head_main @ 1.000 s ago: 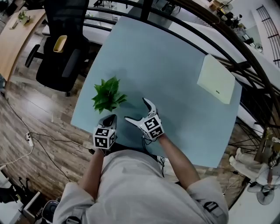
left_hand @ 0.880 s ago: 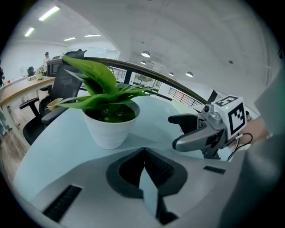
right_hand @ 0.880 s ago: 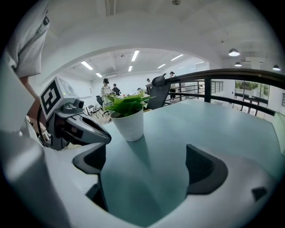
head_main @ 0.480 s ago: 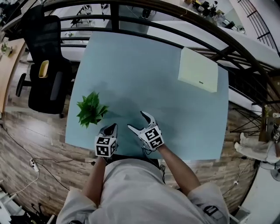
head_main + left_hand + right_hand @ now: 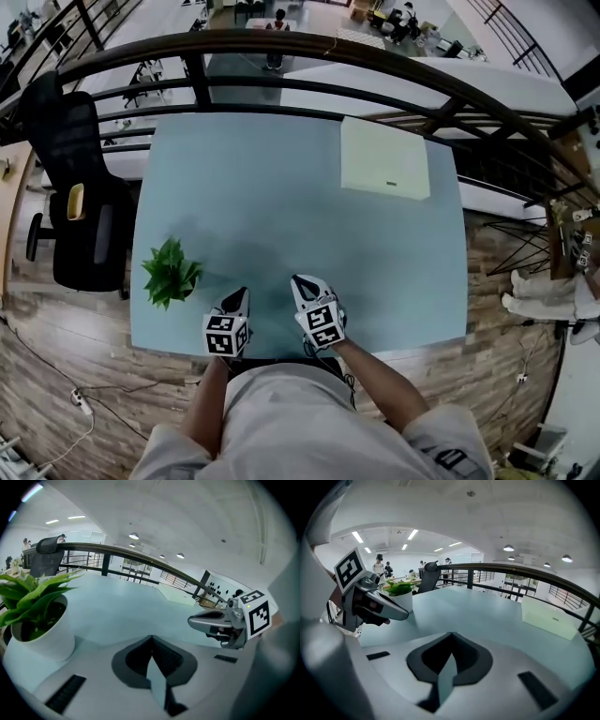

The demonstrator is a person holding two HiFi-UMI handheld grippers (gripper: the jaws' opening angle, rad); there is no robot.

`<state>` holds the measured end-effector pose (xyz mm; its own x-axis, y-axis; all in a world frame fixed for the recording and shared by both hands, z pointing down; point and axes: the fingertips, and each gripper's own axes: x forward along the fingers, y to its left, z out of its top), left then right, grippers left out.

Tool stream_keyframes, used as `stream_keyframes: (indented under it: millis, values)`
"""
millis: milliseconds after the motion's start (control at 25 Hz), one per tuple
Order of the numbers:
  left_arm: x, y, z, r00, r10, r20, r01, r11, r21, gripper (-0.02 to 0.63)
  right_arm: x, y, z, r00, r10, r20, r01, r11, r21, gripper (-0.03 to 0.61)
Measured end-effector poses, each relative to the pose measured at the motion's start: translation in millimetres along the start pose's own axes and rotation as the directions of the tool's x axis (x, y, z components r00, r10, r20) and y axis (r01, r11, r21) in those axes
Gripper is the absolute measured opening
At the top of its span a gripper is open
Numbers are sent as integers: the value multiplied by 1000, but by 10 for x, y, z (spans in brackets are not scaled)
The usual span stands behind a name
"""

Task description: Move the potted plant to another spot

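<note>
Right gripper [image 5: 297, 279], open a second ago, just closed empty.

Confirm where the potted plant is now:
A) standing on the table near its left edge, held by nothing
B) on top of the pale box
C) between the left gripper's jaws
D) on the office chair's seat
A: the potted plant stands on the table by its left edge, apart from the left gripper, whose jaws are together with nothing between them.

Bare table [image 5: 281, 206] between potted plant [image 5: 171, 272] and box [image 5: 384, 157]
</note>
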<state>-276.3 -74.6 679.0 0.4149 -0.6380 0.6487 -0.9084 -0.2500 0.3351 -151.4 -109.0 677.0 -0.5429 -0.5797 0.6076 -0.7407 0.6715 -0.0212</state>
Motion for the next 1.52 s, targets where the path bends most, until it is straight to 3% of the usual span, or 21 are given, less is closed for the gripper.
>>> stream_keyframes:
  millis: [280,480,720,1080,1320,1520]
  values:
    - [7,-215,293,998,-9,61,9,1000,7,12,-180,-212,187,998,-32,53,29,998,63,3]
    - [-134,-404,668,990,-19,143,13,999,41,12,-375,-434,580,986,-96,135,84,993,86,3]
    - [-326,-629,1231,964,-36,265,14,996,86,12,-699,-658,1213,954,-156,255,137,986,90,3]
    - [-688,-829,1917,913,-62,403,1,989,150,12,-1171,-738,1977,885,-168,434,145,986,85,3]
    - [-864,-909,2194,881,-67,469,-16,985,172,12,-1388,-811,2237,848,-198,492,169,980,103,3]
    - [-915,-996,2279,866,-78,493,-16,983,183,12,-1496,-882,2315,826,-203,526,176,979,102,3]
